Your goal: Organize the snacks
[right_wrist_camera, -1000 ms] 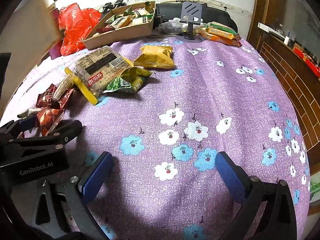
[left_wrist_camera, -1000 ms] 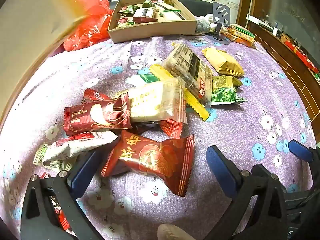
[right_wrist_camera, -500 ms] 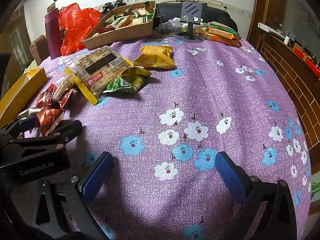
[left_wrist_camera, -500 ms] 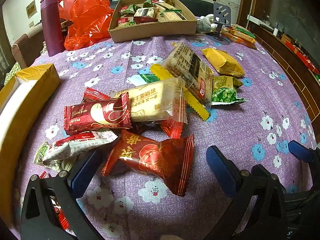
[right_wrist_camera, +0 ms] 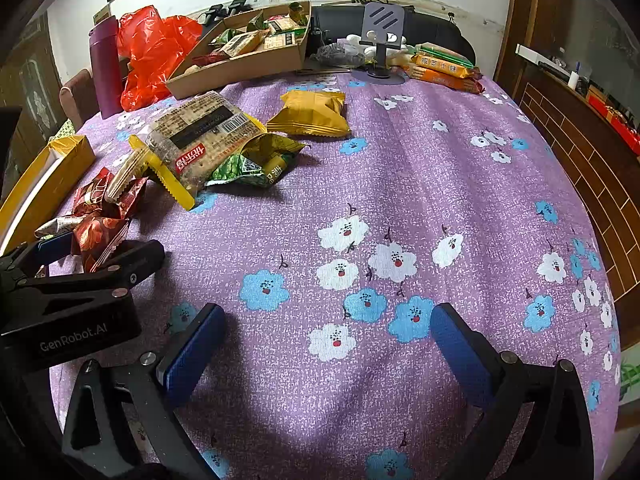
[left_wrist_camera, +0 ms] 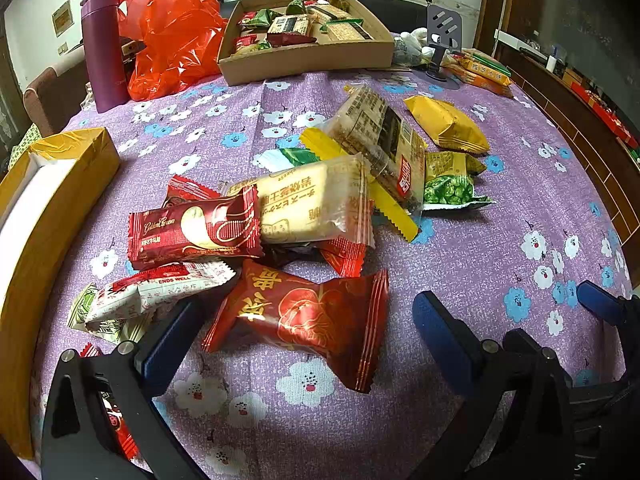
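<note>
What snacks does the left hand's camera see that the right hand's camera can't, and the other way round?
Only the left wrist view shows the Golden Cream packet and the pale cracker packet face-on; the right wrist view shows that pile only edge-on. Only the right wrist view shows the left gripper from the side. Both show the yellow packet, the cardboard tray and the purple bottle.

"GenRobot.AI" in pale letters on the side of the left gripper (right_wrist_camera: 100,256), seen from the right wrist. "Golden Crown" in gold script, hard to make out, on a dark red wafer pack (left_wrist_camera: 194,226). "ENDS WELL" in red on a white wrapper (left_wrist_camera: 160,288). Other packets carry Chinese or Korean print; the barcode digits are too small to read.
</note>
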